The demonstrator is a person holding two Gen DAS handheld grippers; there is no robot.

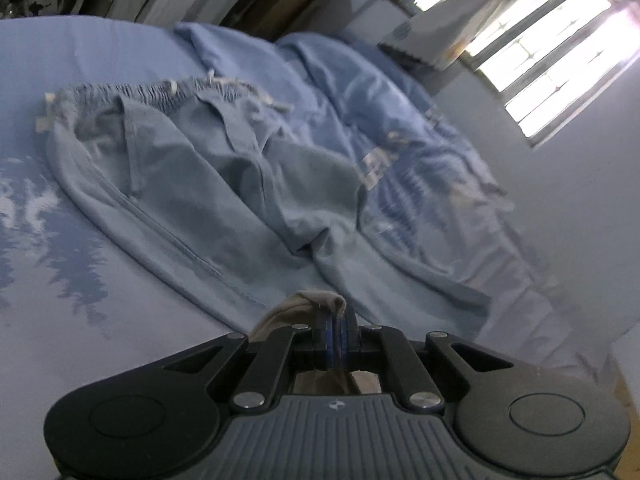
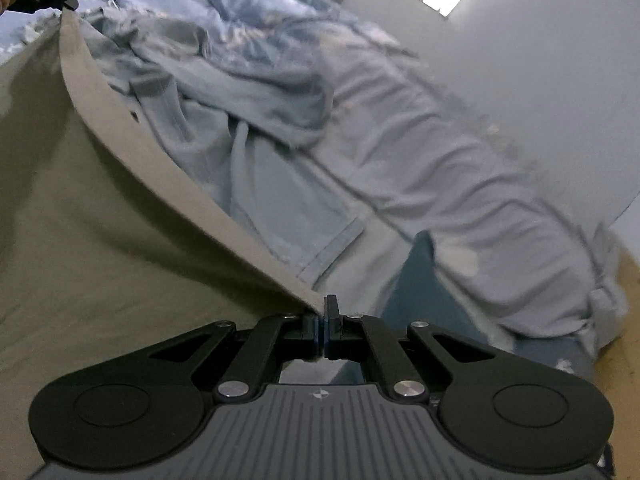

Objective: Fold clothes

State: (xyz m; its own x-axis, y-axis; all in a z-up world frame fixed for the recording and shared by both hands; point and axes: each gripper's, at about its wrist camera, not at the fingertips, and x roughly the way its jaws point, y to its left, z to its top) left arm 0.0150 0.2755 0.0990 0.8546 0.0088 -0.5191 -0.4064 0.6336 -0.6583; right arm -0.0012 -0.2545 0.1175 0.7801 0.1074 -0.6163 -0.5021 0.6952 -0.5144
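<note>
Two tongs carry a beige garment (image 2: 100,240) over a bed (image 1: 60,60): the left tongs (image 1: 338,334) are clamped on a small bunched corner of it, and the right tongs (image 2: 324,322) are pinched shut on its hem, the cloth stretching away to that view's left. To lay it well, the handler would likely keep both grips firm, hold the held edge taut and level between the hands, and set it down on clear sheet beside the blue drawstring trousers (image 1: 180,168), not on top of them. The left view alone shows those trousers spread out, and a barred window (image 1: 532,52); the right view alone shows the garment's broad panel and the rumpled duvet (image 2: 420,152).
</note>
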